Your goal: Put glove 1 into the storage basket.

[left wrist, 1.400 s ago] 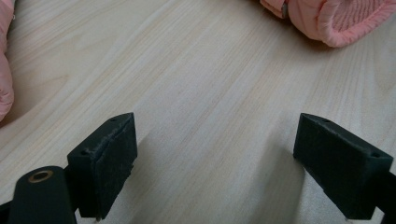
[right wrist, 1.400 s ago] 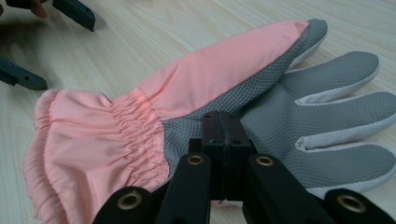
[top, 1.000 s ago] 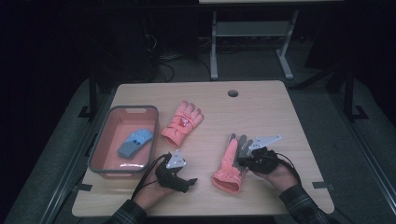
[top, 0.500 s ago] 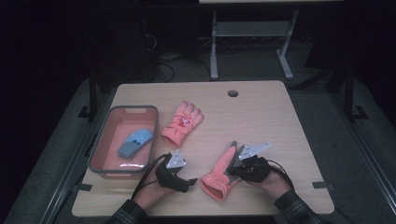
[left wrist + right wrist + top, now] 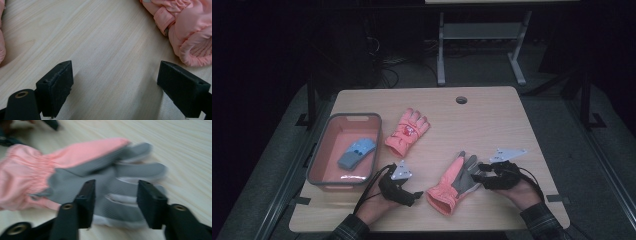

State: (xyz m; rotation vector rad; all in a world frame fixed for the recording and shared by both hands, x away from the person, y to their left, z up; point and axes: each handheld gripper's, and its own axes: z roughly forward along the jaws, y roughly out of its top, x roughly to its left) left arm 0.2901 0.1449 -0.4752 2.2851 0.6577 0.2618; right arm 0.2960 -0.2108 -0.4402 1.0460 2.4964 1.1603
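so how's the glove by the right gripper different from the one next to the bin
The near glove lies palm up, grey palm showing; the far glove lies with its pink back up. The near glove's fingers sit between the right gripper's jaws; the far glove lies apart from both grippers, beside the bin. Both are pink winter gloves.

- Two pink gloves: one palm-up with a grey palm [image 5: 455, 182] near the front edge, one back-up [image 5: 408, 131] beside the tub.
- One pink tub with a grey rim [image 5: 318, 152] at the left of the table.
- One blue folded item [image 5: 356, 152] inside that tub, kind unclear.
- One pale, thin item [image 5: 347, 176] at the tub's near end, too small to name.
- Two handheld grippers: left gripper [image 5: 409, 195], right gripper [image 5: 481, 176].
- Two hands, one on each gripper.
- One wooden table [image 5: 492, 125], with one round hole [image 5: 461, 99] near its far edge.
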